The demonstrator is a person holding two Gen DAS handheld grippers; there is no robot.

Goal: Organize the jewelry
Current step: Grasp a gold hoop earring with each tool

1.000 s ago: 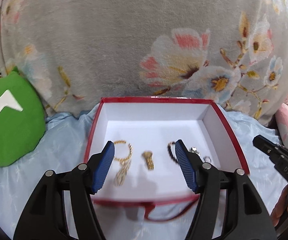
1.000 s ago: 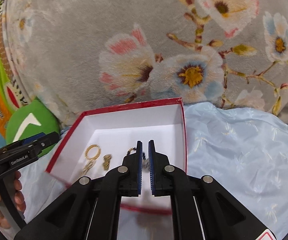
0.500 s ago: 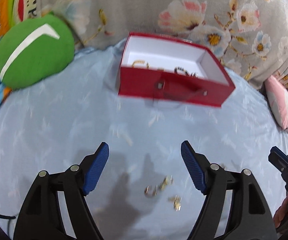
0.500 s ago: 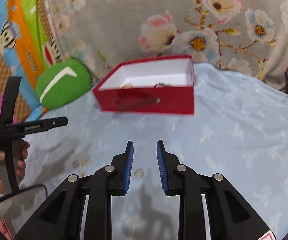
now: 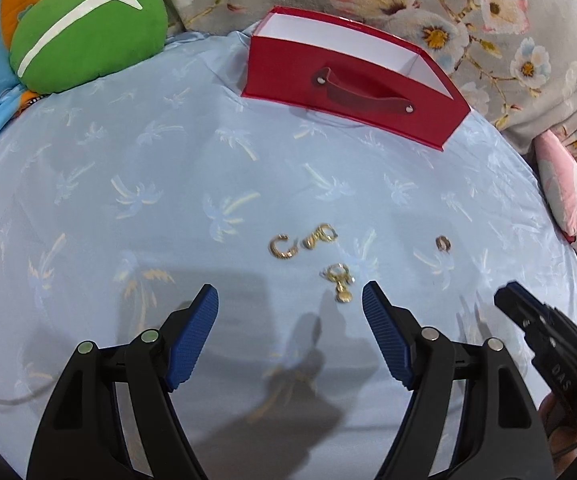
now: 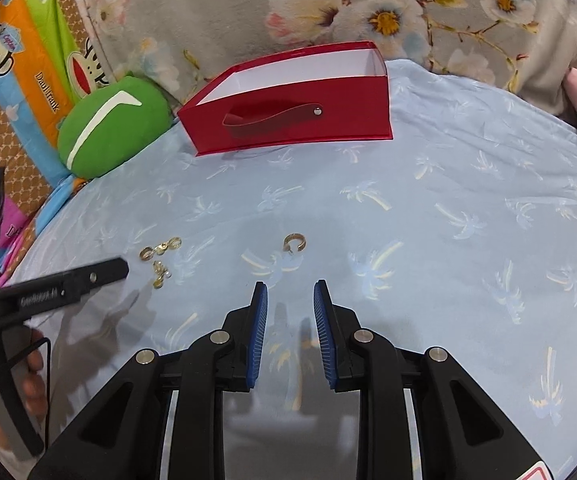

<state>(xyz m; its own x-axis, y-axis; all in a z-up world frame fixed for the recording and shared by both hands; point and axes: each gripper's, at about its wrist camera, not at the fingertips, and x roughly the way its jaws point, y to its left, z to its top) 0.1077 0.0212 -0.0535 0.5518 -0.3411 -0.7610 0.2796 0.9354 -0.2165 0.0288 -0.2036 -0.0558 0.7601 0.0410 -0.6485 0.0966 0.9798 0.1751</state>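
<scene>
Four small gold earrings (image 5: 312,254) lay loose on pale blue palm-print sheet (image 5: 168,184), well in front of red box (image 5: 348,84). Left gripper (image 5: 290,300) spread wide, right gripper (image 6: 290,292) parted narrowly, both empty. Only right view showed monkey-print bedding (image 6: 28,76) beside box.

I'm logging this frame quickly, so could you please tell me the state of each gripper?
Left gripper: open wide, holding nothing.
Right gripper: open narrowly, holding nothing.
</scene>
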